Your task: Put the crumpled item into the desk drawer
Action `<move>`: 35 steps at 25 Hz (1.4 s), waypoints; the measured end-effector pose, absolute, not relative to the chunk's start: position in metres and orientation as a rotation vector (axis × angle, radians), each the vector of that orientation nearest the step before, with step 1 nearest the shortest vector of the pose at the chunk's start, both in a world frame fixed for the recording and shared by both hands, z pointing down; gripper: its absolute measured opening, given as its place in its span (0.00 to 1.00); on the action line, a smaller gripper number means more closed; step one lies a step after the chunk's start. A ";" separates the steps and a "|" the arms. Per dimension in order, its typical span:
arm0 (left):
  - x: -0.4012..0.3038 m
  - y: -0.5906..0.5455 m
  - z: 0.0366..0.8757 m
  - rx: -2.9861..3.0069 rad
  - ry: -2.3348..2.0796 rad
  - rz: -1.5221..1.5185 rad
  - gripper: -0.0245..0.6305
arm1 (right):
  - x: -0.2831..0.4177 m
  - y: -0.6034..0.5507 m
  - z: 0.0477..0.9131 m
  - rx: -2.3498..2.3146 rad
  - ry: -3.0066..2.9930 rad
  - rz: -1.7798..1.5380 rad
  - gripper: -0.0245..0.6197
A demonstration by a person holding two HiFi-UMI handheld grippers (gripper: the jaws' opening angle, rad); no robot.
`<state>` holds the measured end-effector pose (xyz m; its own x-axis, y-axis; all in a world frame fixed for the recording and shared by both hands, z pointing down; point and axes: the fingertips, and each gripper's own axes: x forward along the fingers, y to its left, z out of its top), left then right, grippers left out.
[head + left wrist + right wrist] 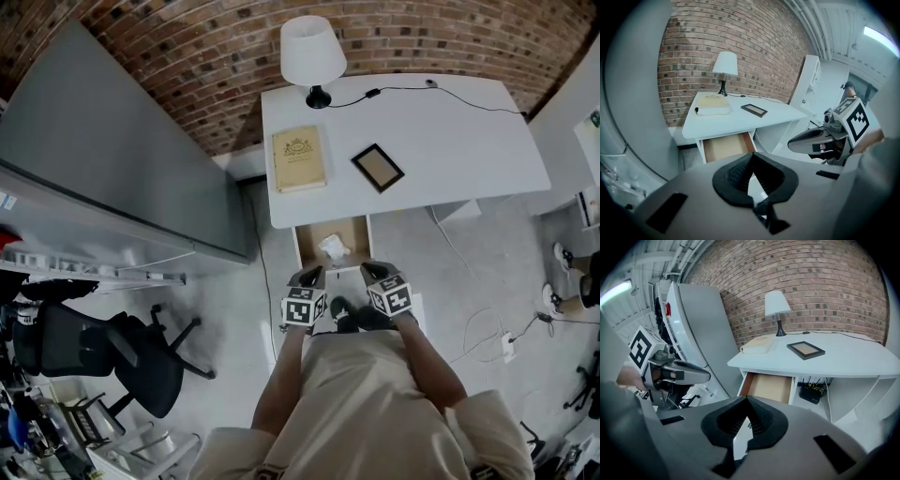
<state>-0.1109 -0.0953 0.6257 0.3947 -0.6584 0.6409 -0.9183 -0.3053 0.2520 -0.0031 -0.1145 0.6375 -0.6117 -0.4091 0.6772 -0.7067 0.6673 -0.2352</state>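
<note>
A white crumpled item [334, 247] lies inside the open drawer [302, 246] under the front of the white desk [450, 141]. Both grippers hover just in front of the drawer, apart from it. My left gripper [309, 274] is shut and empty, and so is my right gripper [373, 270]. In the left gripper view the left gripper [752, 155] points at the drawer [726, 146], with the right gripper [811, 140] beside it. In the right gripper view the right gripper [746, 399] faces the drawer [769, 386]. The crumpled item does not show in either gripper view.
On the desk stand a white lamp [312, 52], a cream book [299, 157] and a dark picture frame [377, 168]. A tall grey cabinet [112, 159] stands left of the desk, and a black office chair [94, 352] is at lower left. Cables [478, 328] lie on the floor at right.
</note>
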 end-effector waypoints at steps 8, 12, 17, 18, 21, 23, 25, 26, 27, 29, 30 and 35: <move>-0.099 -0.101 0.629 2.087 -1.318 0.593 0.06 | 0.012 -0.114 0.641 0.875 -2.284 0.662 0.08; -0.098 -0.106 0.625 2.067 -1.333 0.566 0.06 | 0.016 -0.114 0.641 0.861 -2.282 0.655 0.08; -0.098 -0.105 0.629 2.073 -1.329 0.588 0.06 | 0.015 -0.119 0.643 0.862 -2.282 0.657 0.08; -0.100 -0.105 0.629 2.070 -1.330 0.590 0.06 | 0.013 -0.119 0.643 0.859 -2.282 0.658 0.08; -0.105 -0.105 0.627 2.054 -1.341 0.575 0.06 | 0.008 -0.120 0.643 0.845 -2.287 0.657 0.08; -0.109 -0.107 0.624 2.051 -1.353 0.567 0.06 | 0.004 -0.120 0.644 0.834 -2.289 0.656 0.08; -0.112 -0.108 0.623 2.047 -1.360 0.561 0.06 | -0.001 -0.118 0.645 0.812 -2.291 0.647 0.08; -0.113 -0.108 0.623 2.044 -1.361 0.558 0.06 | -0.005 -0.116 0.645 0.793 -2.296 0.638 0.08; -0.114 -0.108 0.623 2.043 -1.362 0.558 0.06 | -0.010 -0.114 0.645 0.771 -2.302 0.628 0.08; -0.115 -0.108 0.623 2.044 -1.361 0.561 0.06 | -0.017 -0.112 0.645 0.739 -2.311 0.615 0.08; -0.115 -0.108 0.623 2.045 -1.362 0.564 0.06 | -0.018 -0.112 0.645 0.734 -2.313 0.612 0.08; -0.123 -0.109 0.623 2.039 -1.376 0.565 0.06 | -0.016 -0.116 0.648 0.756 -2.303 0.618 0.08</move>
